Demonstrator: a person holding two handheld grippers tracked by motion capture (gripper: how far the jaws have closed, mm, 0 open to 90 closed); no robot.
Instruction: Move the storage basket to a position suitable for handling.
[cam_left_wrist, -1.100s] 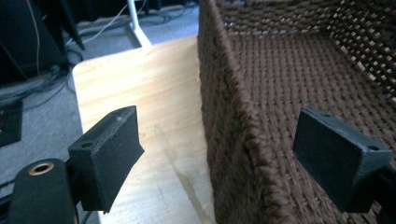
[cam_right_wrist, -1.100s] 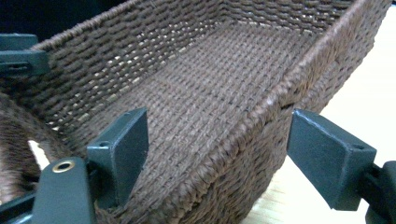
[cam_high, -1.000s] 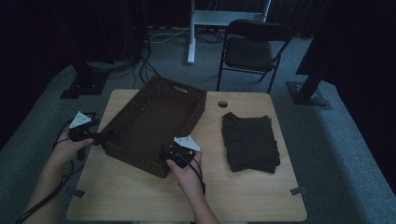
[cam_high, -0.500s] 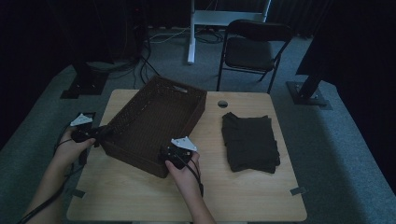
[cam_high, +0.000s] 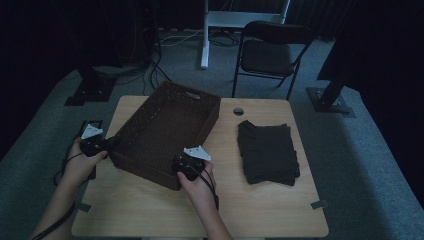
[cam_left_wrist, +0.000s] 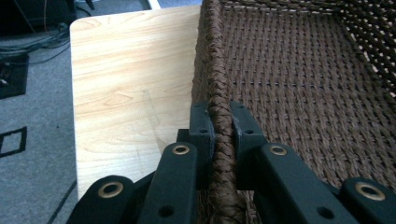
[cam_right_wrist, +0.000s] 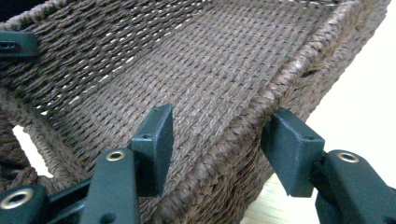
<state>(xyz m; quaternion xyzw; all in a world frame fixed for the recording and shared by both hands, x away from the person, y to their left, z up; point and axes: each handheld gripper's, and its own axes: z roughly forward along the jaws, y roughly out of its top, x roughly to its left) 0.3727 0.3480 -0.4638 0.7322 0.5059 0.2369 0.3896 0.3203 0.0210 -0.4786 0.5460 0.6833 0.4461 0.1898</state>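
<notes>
Left tool (cam_left_wrist: 219, 135) clamps the woven basket (cam_high: 165, 132) rim near the desk's (cam_high: 260, 210) left edge; right tool (cam_right_wrist: 215, 140) straddles the near rim, jaws apart. Close it squarely before lifting.

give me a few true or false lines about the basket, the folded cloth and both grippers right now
1. The left gripper is shut on the rim of the woven basket. True.
2. The right gripper is also clamped on the rim. False: its jaws straddle the rim, open and clear of it.
3. The folded dark cloth lies inside the basket. False: it lies on the table, to the basket's right.
4. The basket is empty. True, as far as its floor shows.
5. A folding chair stands beyond the table. True.
</notes>
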